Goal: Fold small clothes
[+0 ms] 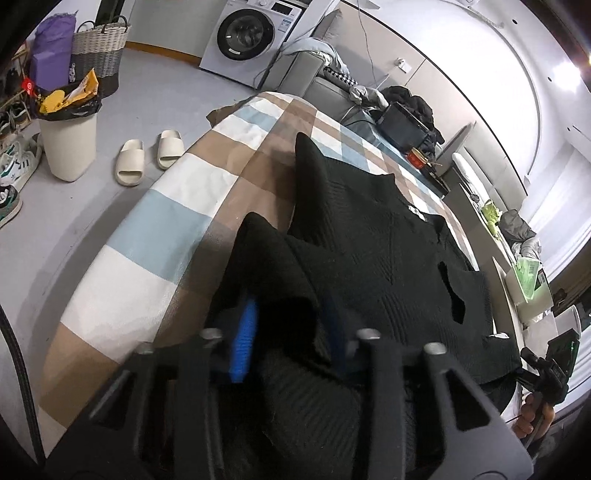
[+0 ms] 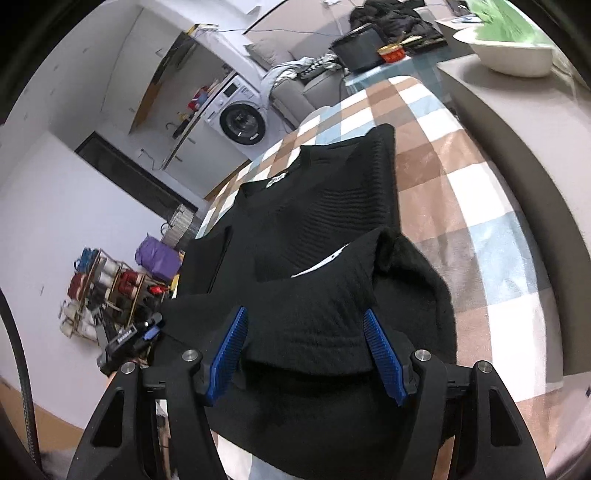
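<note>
A black knit sweater [image 1: 369,236] lies spread on the checked bedcover [image 1: 177,192], collar label toward the far end. In the left wrist view my left gripper [image 1: 290,336] has its blue pads [image 1: 243,332] drawn close on a bunched fold of the sweater's near edge. In the right wrist view the sweater [image 2: 325,199] has its hem doubled back toward the collar. My right gripper [image 2: 306,350] stands wide, with that folded hem lying between its blue pads [image 2: 231,347] and not pinched. Each view shows the other gripper at the sweater's far side, held by a hand.
Beside the bed on the floor are slippers [image 1: 147,158], a bin [image 1: 68,144], a woven basket [image 1: 98,55] and a shoe rack [image 2: 103,291]. A washing machine [image 1: 247,35] stands at the back. A cluttered sofa and a side table with a bowl [image 2: 506,55] flank the bed's other side.
</note>
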Available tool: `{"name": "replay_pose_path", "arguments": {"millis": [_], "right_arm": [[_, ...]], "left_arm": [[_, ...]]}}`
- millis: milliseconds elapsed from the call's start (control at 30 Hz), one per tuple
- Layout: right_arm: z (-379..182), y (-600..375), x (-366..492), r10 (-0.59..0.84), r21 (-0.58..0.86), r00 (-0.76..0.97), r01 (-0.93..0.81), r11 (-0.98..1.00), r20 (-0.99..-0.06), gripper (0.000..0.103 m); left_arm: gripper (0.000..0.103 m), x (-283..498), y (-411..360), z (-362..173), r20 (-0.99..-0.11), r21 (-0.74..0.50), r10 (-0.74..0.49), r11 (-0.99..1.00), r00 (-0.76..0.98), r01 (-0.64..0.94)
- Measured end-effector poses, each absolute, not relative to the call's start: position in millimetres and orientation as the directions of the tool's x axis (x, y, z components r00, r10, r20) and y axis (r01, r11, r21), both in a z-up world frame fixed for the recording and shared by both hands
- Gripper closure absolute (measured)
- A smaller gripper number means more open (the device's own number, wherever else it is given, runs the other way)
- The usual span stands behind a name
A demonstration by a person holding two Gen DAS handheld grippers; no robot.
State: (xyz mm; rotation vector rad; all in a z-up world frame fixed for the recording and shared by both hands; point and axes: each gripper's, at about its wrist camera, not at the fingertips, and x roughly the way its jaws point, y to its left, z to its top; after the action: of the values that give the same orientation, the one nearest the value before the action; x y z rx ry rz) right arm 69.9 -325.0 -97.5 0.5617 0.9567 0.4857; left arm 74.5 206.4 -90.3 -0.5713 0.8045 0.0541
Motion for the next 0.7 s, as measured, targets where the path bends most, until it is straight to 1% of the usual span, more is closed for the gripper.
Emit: {"name": "replay_pose_path", "arguments": {"millis": [33, 100, 233, 333, 467, 533, 567, 600, 700], "right_arm": [[-97.3, -326.0, 70.8, 0.609, 0.638, 0.494, -0.133, 0.758, -0.62, 0.036], [-97.6, -328.6, 71.4, 0.61, 0.643, 0.49, -0.122, 0.756, -0.623, 0.036], [-98.9, -340.0, 70.3, 0.595, 0.644, 0.501, -0.093, 0.759, -0.629, 0.036], [-108.5, -349.4, 76.5, 0.655, 0.722, 0.478, -0.059, 0.689, -0.586, 0.036], [-112.7, -346.0, 86.8, 0.678, 0.748, 0.469, -0.054, 0.661, -0.566, 0.037], [-109.7, -340.8, 89.0, 0.676, 0.742, 0.476, -0.07, 0.667, -0.563, 0.045], [-106.1, -337.8, 88.5, 0.673, 0.735, 0.481, -0.084, 0.673, -0.562, 0.053], [-103.4, -335.5, 87.1, 0.677, 0.733, 0.483, -0.1, 0.673, -0.556, 0.053], [-86.9, -333.7, 74.9, 0.733, 0.757, 0.495, -0.206, 0.621, -0.466, 0.053]], "left_arm": [[0.084, 73.5, 206.6, -89.3, -0.691, -0.464, -0.165, 0.848, 0.704, -0.256], [0.09, 68.7, 205.8, -85.1, -0.684, -0.451, -0.151, 0.857, 0.714, -0.251], [0.091, 59.7, 206.5, -80.3, -0.672, -0.461, -0.161, 0.855, 0.723, -0.238], [0.091, 53.1, 206.6, -75.7, -0.654, -0.483, -0.183, 0.848, 0.734, -0.219], [0.091, 46.9, 206.5, -70.3, -0.637, -0.5, -0.19, 0.839, 0.747, -0.214], [0.091, 45.2, 205.6, -69.5, -0.636, -0.501, -0.19, 0.839, 0.748, -0.213], [0.091, 44.3, 205.2, -69.6, -0.637, -0.499, -0.187, 0.84, 0.748, -0.215], [0.091, 43.4, 205.0, -69.6, -0.637, -0.499, -0.187, 0.839, 0.748, -0.215], [0.091, 41.8, 203.3, -69.7, -0.637, -0.496, -0.185, 0.841, 0.748, -0.215]]}}
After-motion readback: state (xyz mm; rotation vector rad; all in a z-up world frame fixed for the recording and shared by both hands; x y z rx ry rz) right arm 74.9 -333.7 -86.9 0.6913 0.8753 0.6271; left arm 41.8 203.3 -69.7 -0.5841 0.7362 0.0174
